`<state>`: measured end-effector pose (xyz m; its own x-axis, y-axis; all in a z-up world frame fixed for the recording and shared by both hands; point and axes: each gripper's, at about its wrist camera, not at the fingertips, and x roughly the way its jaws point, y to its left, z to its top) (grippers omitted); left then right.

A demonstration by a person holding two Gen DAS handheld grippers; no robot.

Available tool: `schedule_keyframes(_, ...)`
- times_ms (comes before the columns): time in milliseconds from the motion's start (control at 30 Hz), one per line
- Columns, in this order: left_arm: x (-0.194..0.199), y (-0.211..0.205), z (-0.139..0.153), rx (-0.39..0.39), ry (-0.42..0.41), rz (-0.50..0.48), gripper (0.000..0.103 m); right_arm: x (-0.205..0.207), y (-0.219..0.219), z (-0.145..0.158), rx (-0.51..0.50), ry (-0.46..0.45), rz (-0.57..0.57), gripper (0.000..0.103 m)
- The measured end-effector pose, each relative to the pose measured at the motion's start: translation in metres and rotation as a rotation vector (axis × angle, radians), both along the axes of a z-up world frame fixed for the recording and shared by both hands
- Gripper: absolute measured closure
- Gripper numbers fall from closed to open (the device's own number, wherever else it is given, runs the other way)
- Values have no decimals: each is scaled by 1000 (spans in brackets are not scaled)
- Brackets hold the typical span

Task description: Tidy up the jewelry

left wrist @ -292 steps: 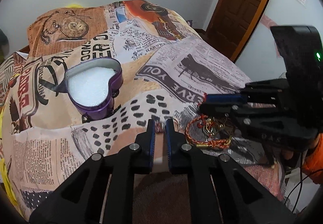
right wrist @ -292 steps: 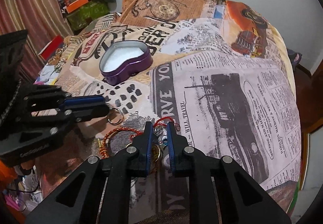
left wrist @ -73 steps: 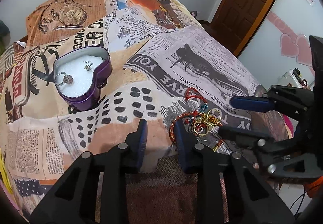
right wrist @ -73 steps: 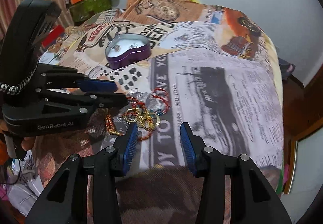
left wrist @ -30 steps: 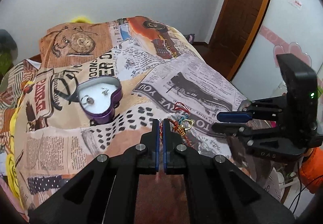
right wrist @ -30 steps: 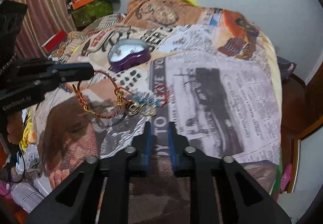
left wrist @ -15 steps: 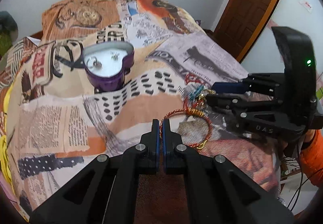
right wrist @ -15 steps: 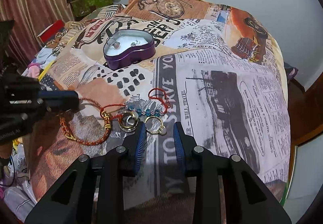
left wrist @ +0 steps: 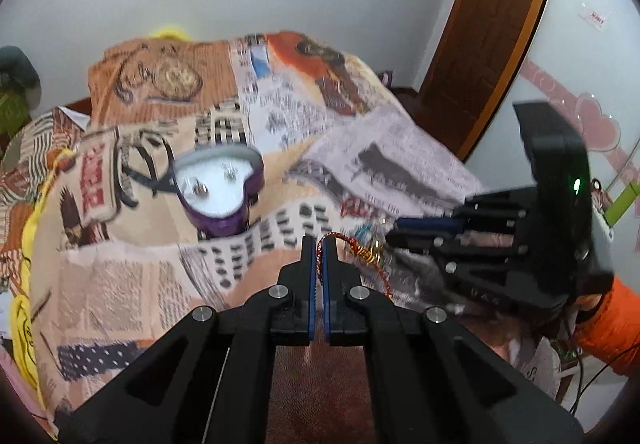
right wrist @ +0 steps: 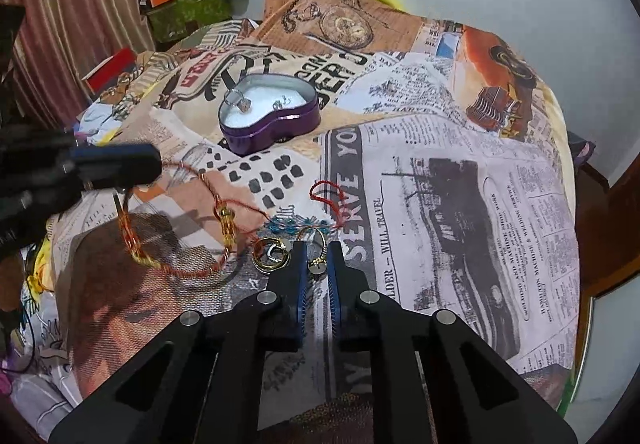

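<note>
Fingers first: the right gripper has its fingers nearly together around a small gold ring lying on the bed, and they look pinched on its band, where half a second ago they stood apart just short of it. Right beside it sit two linked gold rings, and just beyond them a beaded string with a red cord loop. Over to the left, the left gripper is clamped tight on the copper-and-gold bracelet, holding it by the thin wire so the rest hangs and trails toward the rings; a second ago that grip was the same, though the left view is now smeared with motion. Further back rests the purple heart-shaped tin, open, with a ring and a small earring-like piece on its white padding, just as they were a moment ago. My read on handling: all of this is featherlight, the rings hard, smooth and quick to squirt out of a pinch, so take them across the band; the bracelet is springy wire that may snag its neighbours, so lift it clear by one side; the string is limp and will dangle.
</note>
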<state>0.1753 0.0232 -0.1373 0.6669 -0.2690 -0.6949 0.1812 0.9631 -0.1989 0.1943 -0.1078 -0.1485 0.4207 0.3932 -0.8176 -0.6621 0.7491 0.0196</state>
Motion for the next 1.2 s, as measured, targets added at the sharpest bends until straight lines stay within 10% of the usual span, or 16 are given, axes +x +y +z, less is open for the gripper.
schedule_keyframes(533,-10,20,57,30,-159,58,102,2,2,43,81,-80,-12,94)
schedule_keyframes(1200,63,82,12,12,-80,177,102,55,56,50,141,-58,23,94)
